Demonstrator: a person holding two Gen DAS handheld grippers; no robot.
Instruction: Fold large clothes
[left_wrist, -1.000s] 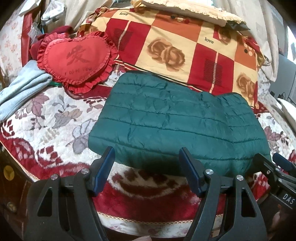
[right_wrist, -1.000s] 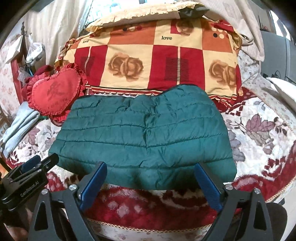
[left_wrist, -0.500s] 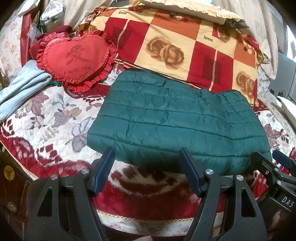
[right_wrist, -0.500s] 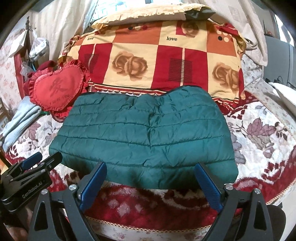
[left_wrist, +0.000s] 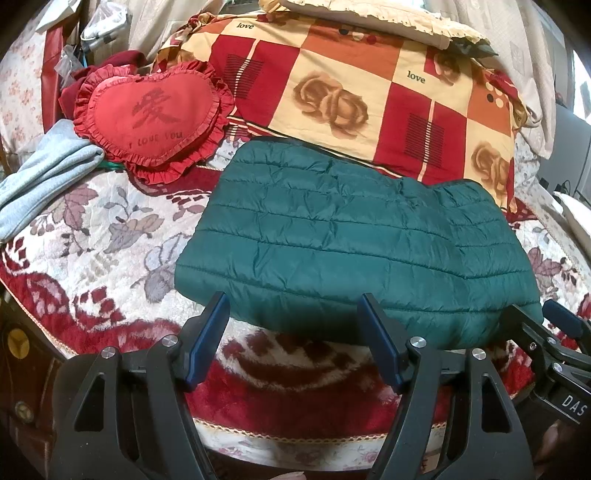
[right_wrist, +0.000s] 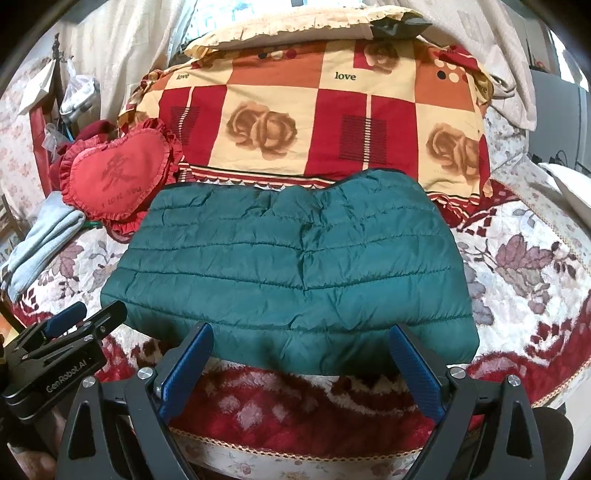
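Observation:
A dark green quilted puffer jacket (left_wrist: 343, 240) lies folded into a flat rectangle on the floral bedspread (left_wrist: 92, 236); it also shows in the right wrist view (right_wrist: 291, 273). My left gripper (left_wrist: 293, 310) is open and empty, just short of the jacket's near edge towards its left half. My right gripper (right_wrist: 301, 341) is open and empty, just short of the near edge at its middle. Each gripper shows in the other's view, the right one (left_wrist: 546, 321) at the jacket's right corner and the left one (right_wrist: 86, 314) at its left corner.
A red heart-shaped cushion (left_wrist: 151, 114) and a folded light blue cloth (left_wrist: 40, 173) lie at the left. A large checked rose-pattern quilt (left_wrist: 369, 99) is piled behind the jacket. The bed's front edge (left_wrist: 280, 435) is right below the grippers.
Both grippers have drawn back and risen a little, so the jacket sits slightly farther and lower in each view. Both jaws stay open. The jacket has not moved.

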